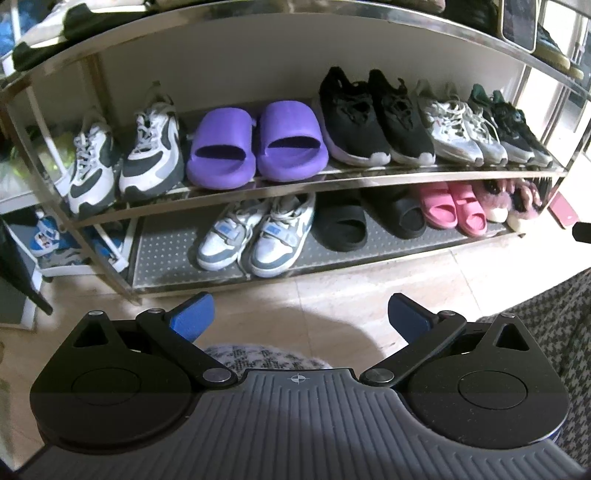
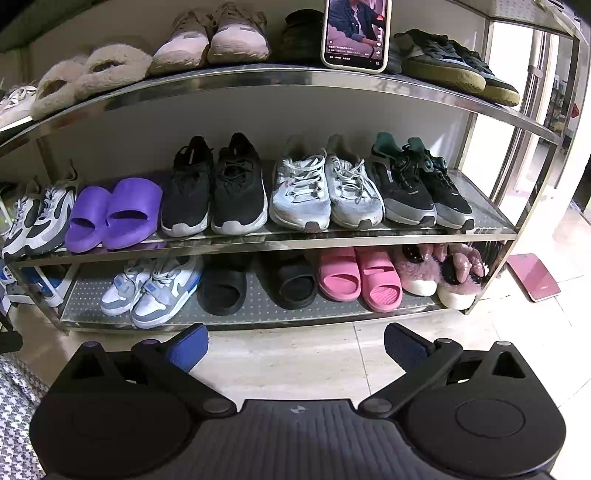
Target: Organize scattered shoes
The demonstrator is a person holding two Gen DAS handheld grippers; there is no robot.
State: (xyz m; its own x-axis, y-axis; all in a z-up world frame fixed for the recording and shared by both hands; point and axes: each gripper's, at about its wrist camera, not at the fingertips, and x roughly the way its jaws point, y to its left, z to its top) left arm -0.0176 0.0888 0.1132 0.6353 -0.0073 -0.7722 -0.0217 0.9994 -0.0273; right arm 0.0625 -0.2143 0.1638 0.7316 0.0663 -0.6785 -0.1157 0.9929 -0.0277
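Both jaws stand wide apart with nothing between them: the left gripper (image 1: 301, 314) and the right gripper (image 2: 295, 347) hang over pale floor tiles (image 2: 314, 354) in front of a steel shoe rack (image 2: 295, 236).

On the rack's middle shelf, from its left end to its right, stand white and dark sneakers (image 1: 122, 162), purple slides (image 1: 255, 147), black sneakers (image 2: 214, 192), pale grey laced sneakers (image 2: 325, 192) and black and teal sneakers (image 2: 421, 188), each pair side by side with toes at the front edge.

On the bottom shelf sit white and blue strap sneakers (image 2: 155, 288), black slides (image 2: 258, 284), pink slides (image 2: 360, 277) and fluffy pink slippers (image 2: 439, 273) at the right end.

On the top shelf are beige furry slippers (image 2: 88, 74), pinkish sneakers (image 2: 214, 37), dark low shoes (image 2: 454, 66) and a lit phone (image 2: 356, 33) propped upright at the front edge.
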